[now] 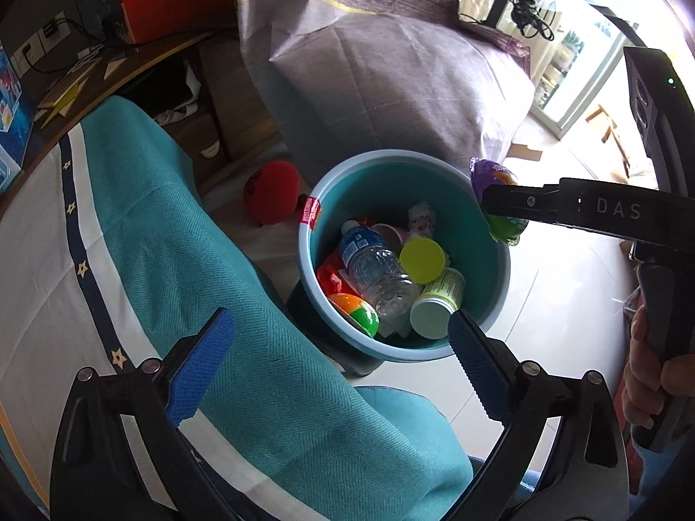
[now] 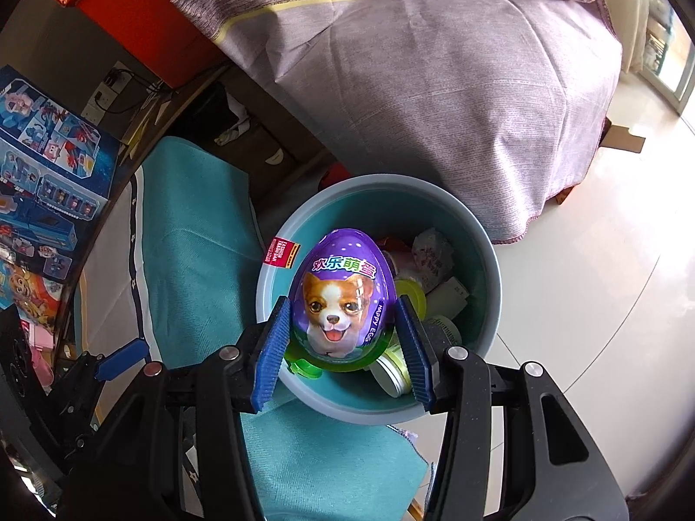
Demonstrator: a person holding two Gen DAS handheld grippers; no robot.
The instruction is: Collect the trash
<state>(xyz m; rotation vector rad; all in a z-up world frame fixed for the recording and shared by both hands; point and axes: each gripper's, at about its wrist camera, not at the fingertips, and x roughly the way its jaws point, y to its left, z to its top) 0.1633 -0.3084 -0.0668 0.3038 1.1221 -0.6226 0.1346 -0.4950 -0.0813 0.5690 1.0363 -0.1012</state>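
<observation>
A blue trash bucket [image 1: 495, 256] stands on the floor beside the bed and shows in the right wrist view too [image 2: 486, 243]. It holds a clear plastic bottle [image 1: 378, 273], a yellow-green lid [image 1: 421, 260], cups and wrappers. My right gripper [image 2: 343, 325] is shut on a purple toy egg [image 2: 341, 291] with a puppy picture and holds it above the bucket. The left wrist view shows the egg [image 1: 495, 176] over the bucket's right rim, held by the right gripper [image 1: 499, 206]. My left gripper [image 1: 339, 360] is open and empty above the teal blanket's edge, near the bucket.
A teal and white blanket [image 1: 173, 260] covers the bed on the left. A mauve-covered bed [image 1: 391, 78] lies behind the bucket. A red ball [image 1: 271, 193] rests on the floor by the bucket. A toy box [image 2: 43, 165] stands at far left. Pale tiled floor [image 2: 586, 282] stretches to the right.
</observation>
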